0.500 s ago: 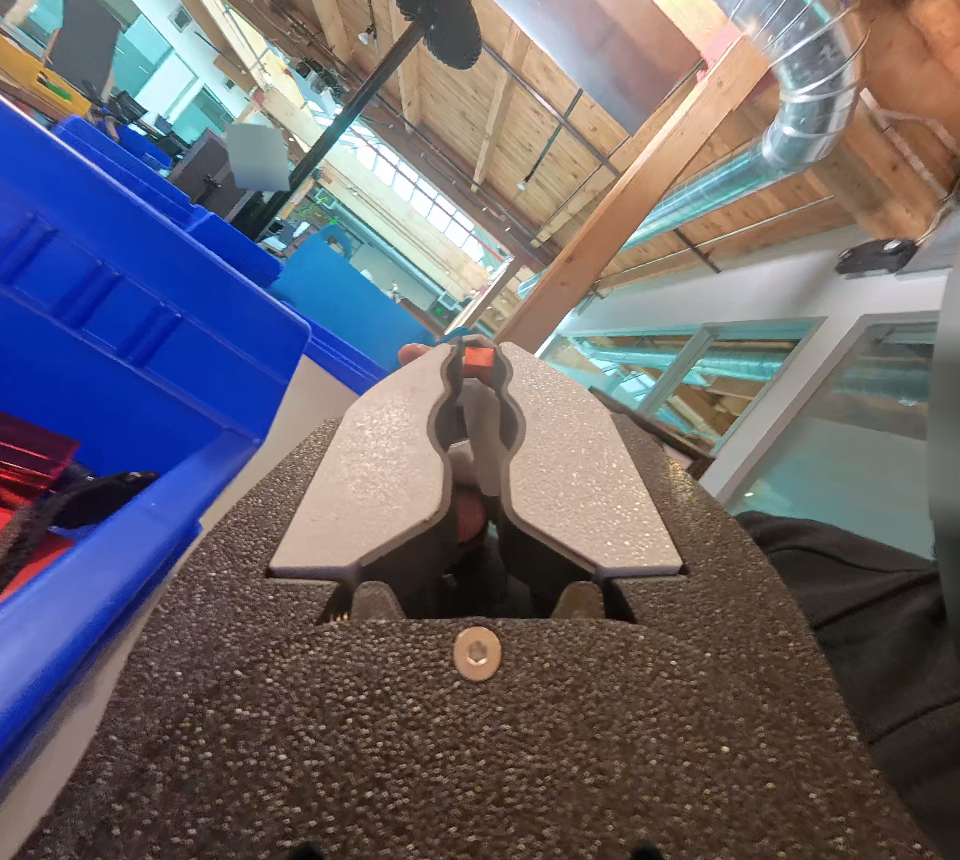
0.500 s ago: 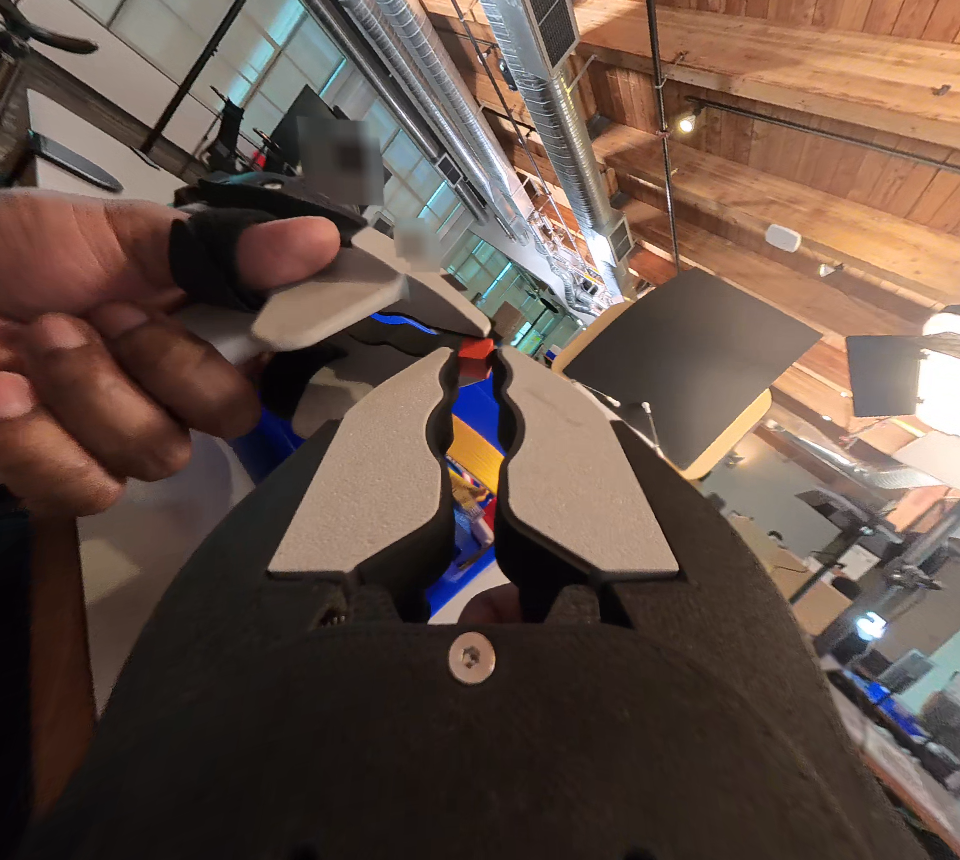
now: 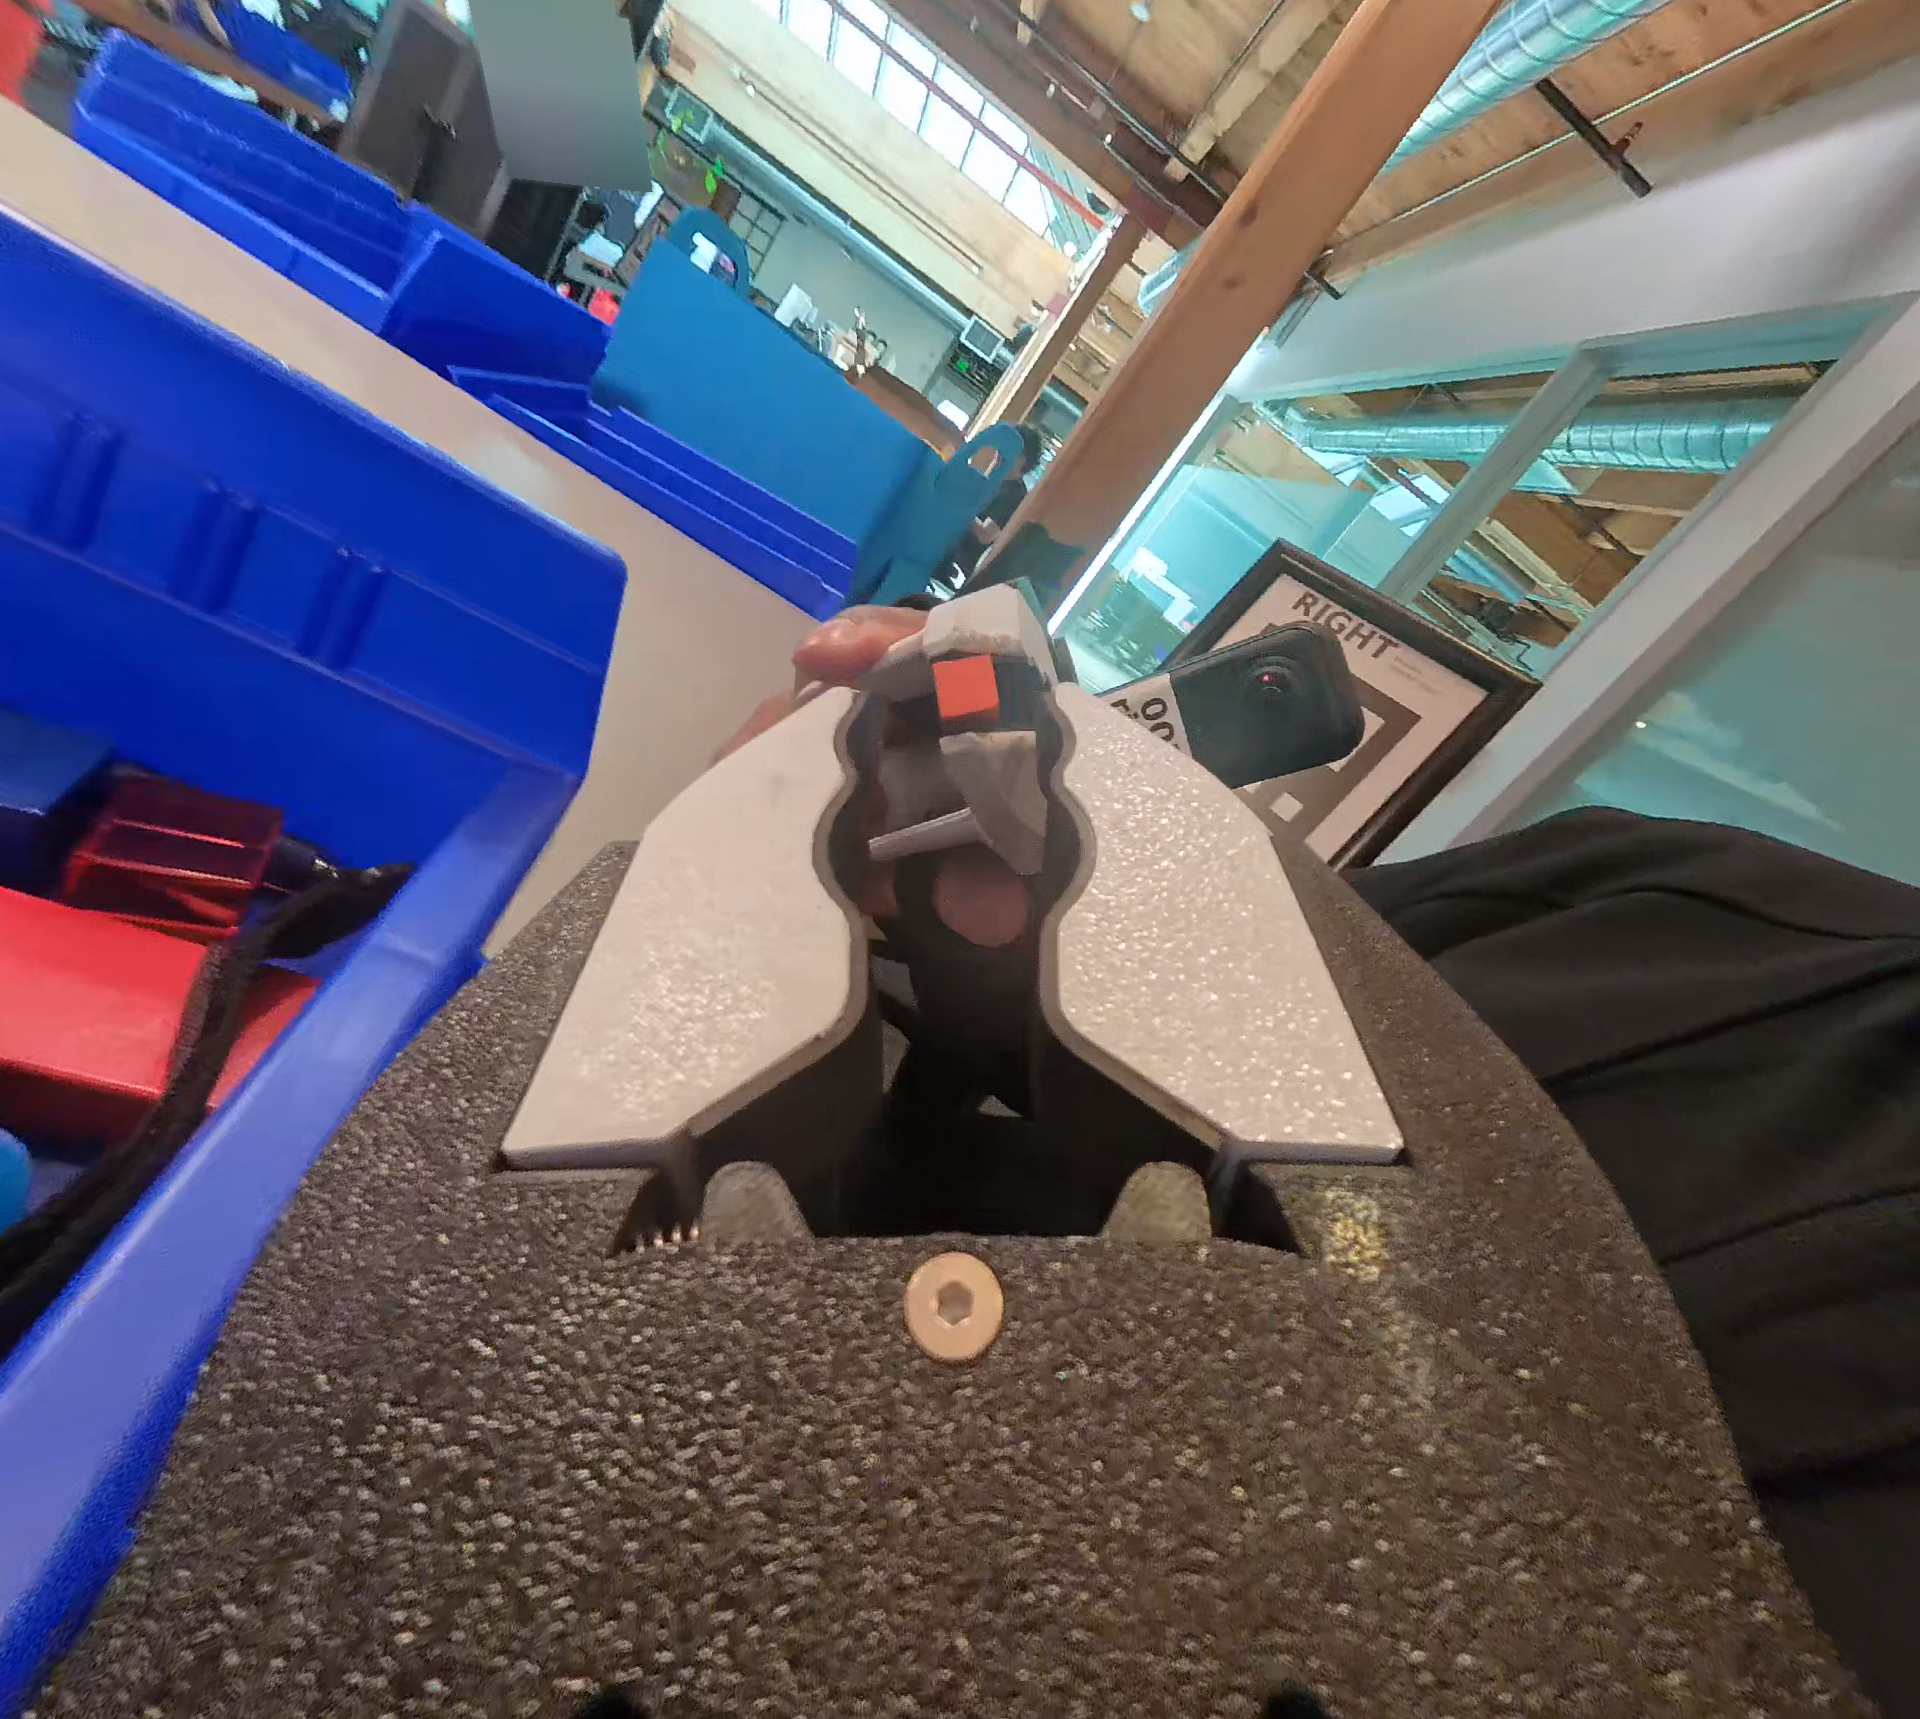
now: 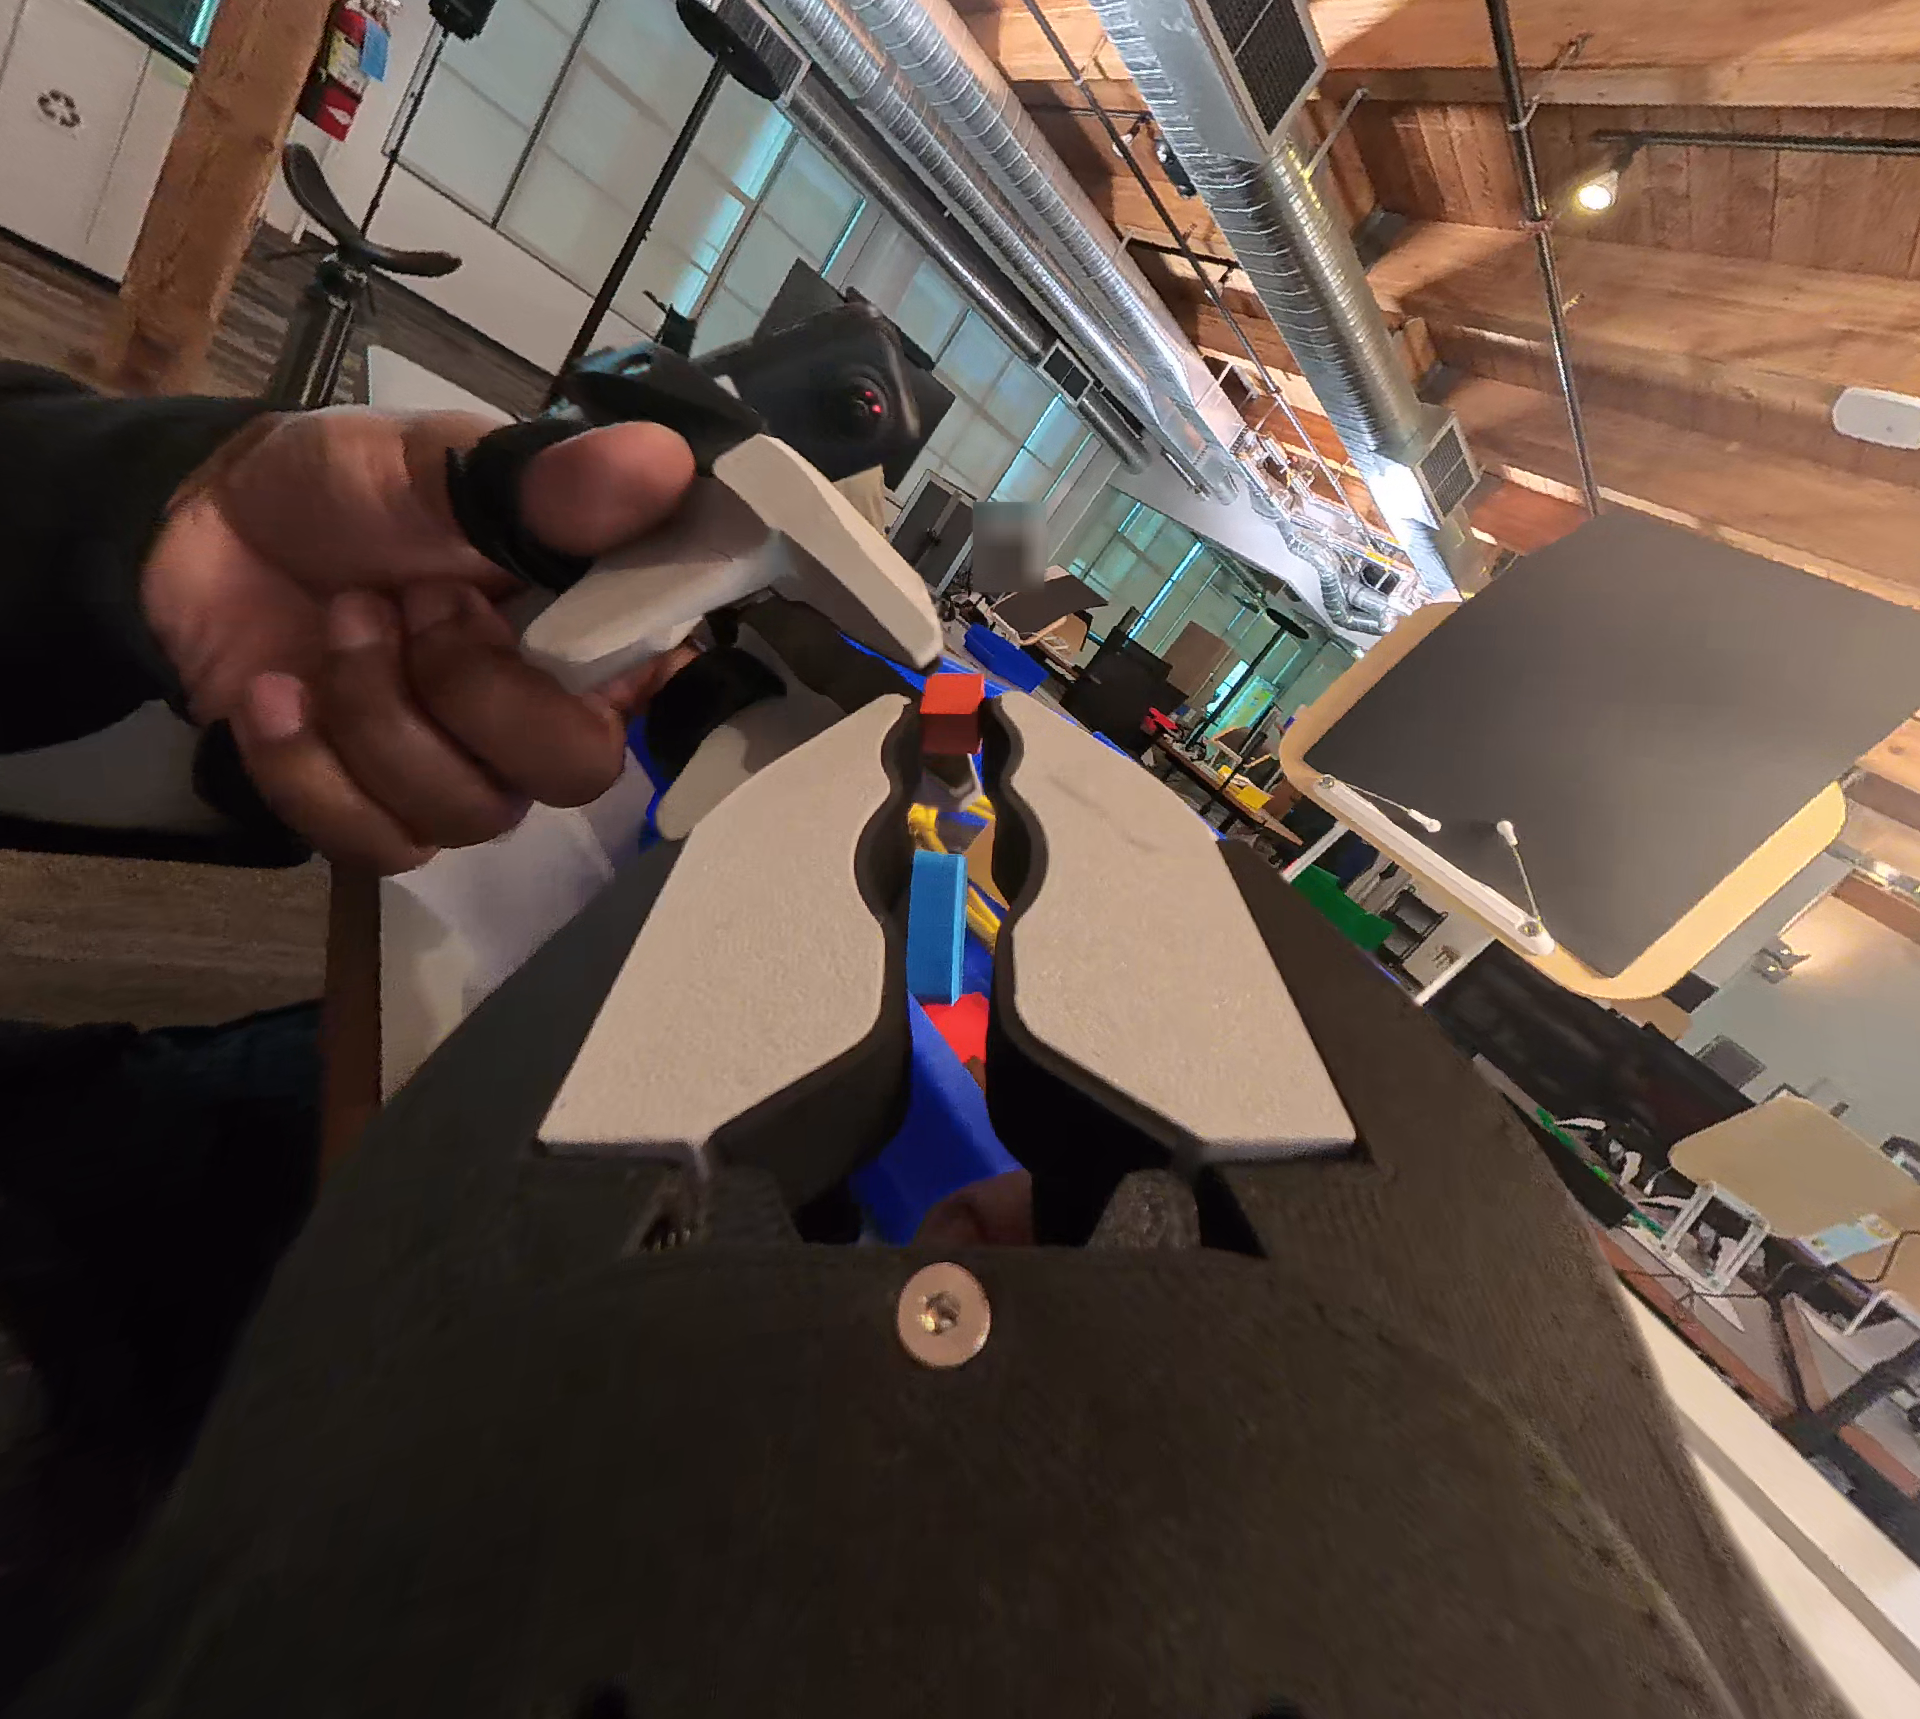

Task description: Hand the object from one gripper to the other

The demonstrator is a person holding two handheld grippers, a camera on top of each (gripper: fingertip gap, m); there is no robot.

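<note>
A small red cube [image 4: 951, 713] sits clamped between the tips of my right gripper [image 4: 951, 719], whose jaws are nearly closed on it. In the left wrist view the same cube [image 3: 961, 698] shows between the right gripper's grey fingers [image 3: 982, 625], one above it and one below. My left gripper [image 3: 956, 719] is open, with its tips spread on either side of the cube and not touching it. In the right wrist view the left gripper's upper finger [image 4: 831, 557] hovers just above the cube, held by a hand [image 4: 364, 609].
A blue bin [image 3: 312, 526] with red boxes [image 3: 104, 1015] stands close on the left, with more blue bins behind it. A framed sign [image 3: 1455, 713] and a black sleeve [image 3: 1662, 1046] are on the right. Coloured blocks [image 4: 935, 921] lie in a bin below the right gripper. The tips of both grippers are at nearly the same place.
My left gripper was shut on the red cube and has opened, letting it go. The right gripper keeps its grip on the cube. Both views have tilted lower.
</note>
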